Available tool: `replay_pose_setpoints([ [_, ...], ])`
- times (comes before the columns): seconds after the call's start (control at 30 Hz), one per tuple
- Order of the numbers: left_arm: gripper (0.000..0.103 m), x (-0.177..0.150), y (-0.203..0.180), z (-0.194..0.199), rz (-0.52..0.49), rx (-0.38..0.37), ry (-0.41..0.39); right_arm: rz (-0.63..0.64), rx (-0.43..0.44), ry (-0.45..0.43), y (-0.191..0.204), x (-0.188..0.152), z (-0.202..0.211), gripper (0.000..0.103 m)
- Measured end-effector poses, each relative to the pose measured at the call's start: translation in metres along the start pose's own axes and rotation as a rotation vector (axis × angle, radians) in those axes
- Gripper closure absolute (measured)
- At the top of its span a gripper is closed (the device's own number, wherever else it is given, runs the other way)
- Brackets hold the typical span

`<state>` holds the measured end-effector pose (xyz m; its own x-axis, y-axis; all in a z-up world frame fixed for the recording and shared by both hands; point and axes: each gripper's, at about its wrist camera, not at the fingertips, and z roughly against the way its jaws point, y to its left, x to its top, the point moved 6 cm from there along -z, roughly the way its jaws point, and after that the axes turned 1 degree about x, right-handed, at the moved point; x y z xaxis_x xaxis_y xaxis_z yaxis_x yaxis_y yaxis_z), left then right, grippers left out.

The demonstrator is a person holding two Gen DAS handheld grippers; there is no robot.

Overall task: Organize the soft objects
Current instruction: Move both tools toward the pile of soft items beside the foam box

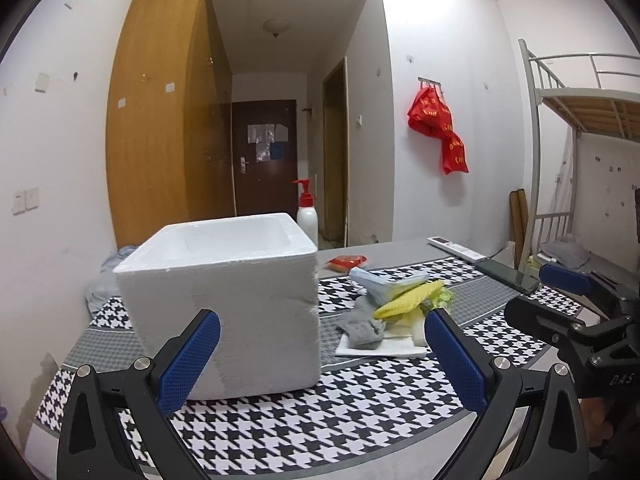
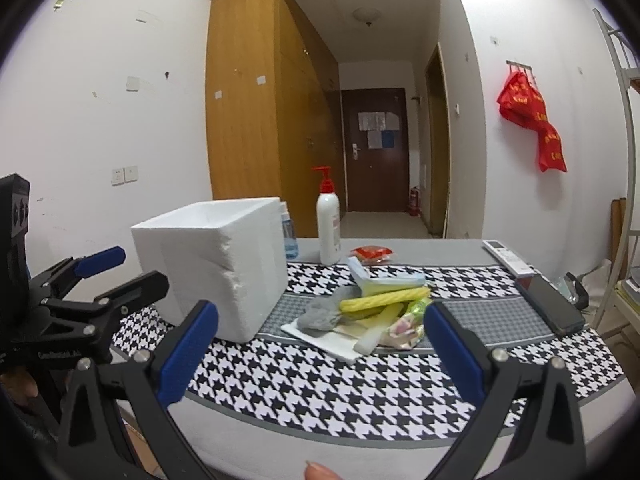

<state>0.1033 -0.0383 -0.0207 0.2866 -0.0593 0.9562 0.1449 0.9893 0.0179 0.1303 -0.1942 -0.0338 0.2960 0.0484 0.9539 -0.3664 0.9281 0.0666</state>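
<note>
Houndstooth cloth (image 2: 320,384) is covering the counter. You are holding both tools, left tool (image 1: 322,354) and right tool (image 2: 320,354), spread wide and empty. Soft objects (image 2: 360,316) are lying piled at 12 o'clock, white foam box (image 2: 216,264) at 10.

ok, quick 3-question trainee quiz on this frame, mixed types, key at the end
1. True or false: the white foam box already holds the gray sock.
2. Which lies nearest the dark phone? A. white remote B. pump bottle C. red packet
3. Fill in: the left gripper and right gripper both have their jaws ____.

Key: 1 false, the sock lies in the pile beside the box; 2 A; 3 open.
</note>
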Motion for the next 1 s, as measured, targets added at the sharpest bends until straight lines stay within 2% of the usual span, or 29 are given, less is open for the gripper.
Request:
replay_pose_setpoints([
  [0.5, 0.001, 0.006, -0.021, -0.031, -0.031, -0.062, 0.065, -0.02, -0.027, 0.042, -0.029, 0.005, -0.019, 0.0],
  [1.0, 0.001, -0.01, -0.062, -0.071, -0.092, -0.125, 0.17, -0.055, -0.079, 0.107, -0.071, -0.006, -0.036, 0.0],
])
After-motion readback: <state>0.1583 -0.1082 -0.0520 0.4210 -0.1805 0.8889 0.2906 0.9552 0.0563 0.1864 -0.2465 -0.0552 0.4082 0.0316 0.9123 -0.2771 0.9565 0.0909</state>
